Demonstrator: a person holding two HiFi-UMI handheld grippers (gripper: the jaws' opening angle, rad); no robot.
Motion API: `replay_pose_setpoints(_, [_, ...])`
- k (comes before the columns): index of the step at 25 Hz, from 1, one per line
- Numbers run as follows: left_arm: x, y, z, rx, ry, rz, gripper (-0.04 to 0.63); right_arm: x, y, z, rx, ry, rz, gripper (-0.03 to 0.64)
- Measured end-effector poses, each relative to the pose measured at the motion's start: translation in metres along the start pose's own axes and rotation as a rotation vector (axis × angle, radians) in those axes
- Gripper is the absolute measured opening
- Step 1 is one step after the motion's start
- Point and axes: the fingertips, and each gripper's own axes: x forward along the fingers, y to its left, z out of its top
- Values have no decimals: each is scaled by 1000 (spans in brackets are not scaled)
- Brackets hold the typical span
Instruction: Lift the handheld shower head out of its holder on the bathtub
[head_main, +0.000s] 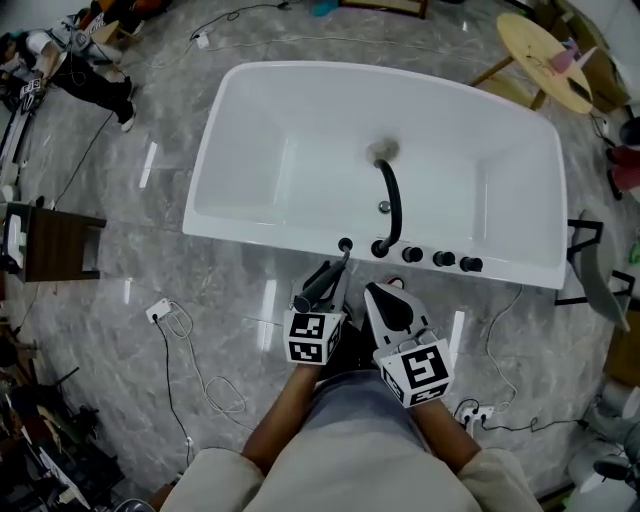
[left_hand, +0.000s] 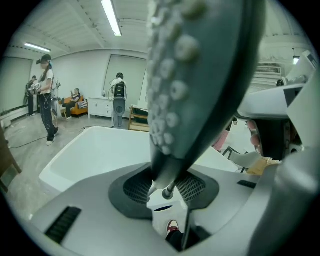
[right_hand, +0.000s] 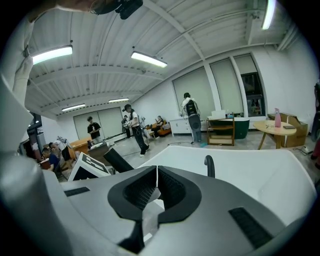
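Left tongs (left_hand: 165, 186) on shower head (left_hand: 200, 75) — bathtub (head_main: 300, 150), faucet (head_main: 393, 195) beyond

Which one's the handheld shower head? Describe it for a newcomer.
Find the white bathtub; a row of black fittings lines its near rim. At the row's left end, the shower head slants toward the person, clamped in the left gripper. Unlike the curved spout and round knobs beside it, it's a straight wand with a nozzle-dotted face.
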Motion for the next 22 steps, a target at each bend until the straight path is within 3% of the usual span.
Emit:
replay_pose_setpoints(15, [-48, -16, 46, 8, -83, -106, 138, -33, 20, 47, -52, -140, -50, 23])
replay_pose_setpoints(22, [-80, -26, 84, 53, -146, -144, 138, -42, 36, 65, -72, -182, -51, 18])
